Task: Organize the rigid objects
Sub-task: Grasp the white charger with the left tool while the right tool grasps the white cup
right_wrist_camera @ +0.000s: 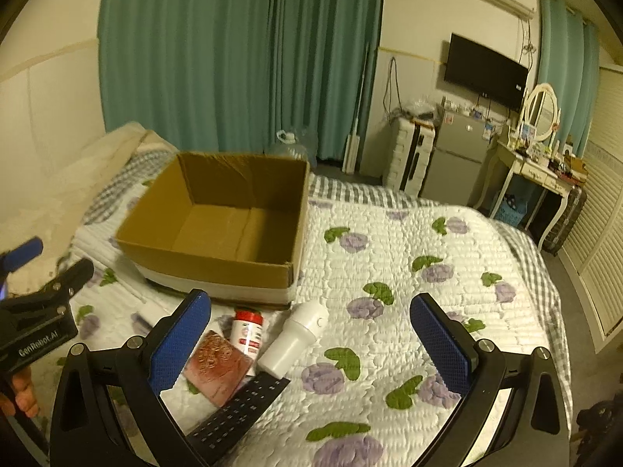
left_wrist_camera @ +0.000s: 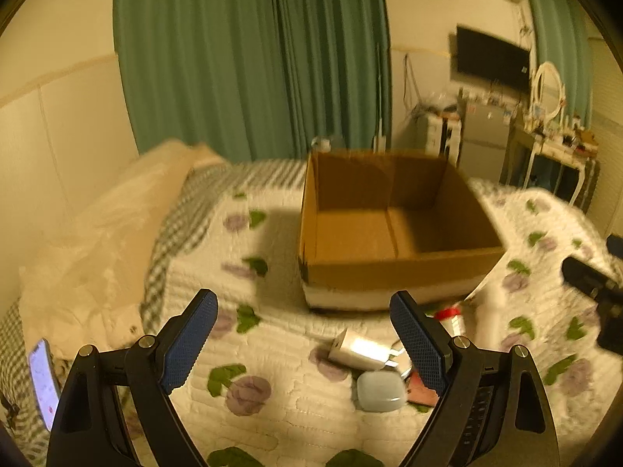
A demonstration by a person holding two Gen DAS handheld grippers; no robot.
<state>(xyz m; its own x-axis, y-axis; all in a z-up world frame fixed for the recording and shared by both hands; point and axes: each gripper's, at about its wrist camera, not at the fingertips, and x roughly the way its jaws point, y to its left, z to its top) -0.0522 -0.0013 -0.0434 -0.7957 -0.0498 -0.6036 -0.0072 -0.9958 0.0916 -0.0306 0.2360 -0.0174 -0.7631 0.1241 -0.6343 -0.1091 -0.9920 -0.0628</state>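
Teal pleated curtains (right_wrist_camera: 233, 50) hang behind the bed, whose white quilt with purple flowers (right_wrist_camera: 409, 284) fills the near ground. At far right, a black wall television (right_wrist_camera: 484, 72) hangs above a small grey fridge (right_wrist_camera: 453, 157) and a white dressing table with oval mirror (right_wrist_camera: 539, 107).

The light is dim and yellow. The left wrist view is blurry all over. The cardboard box (left_wrist_camera: 393, 229) throws a dark shadow to its left on the bed (left_wrist_camera: 280, 397). Edges bend round and go black.
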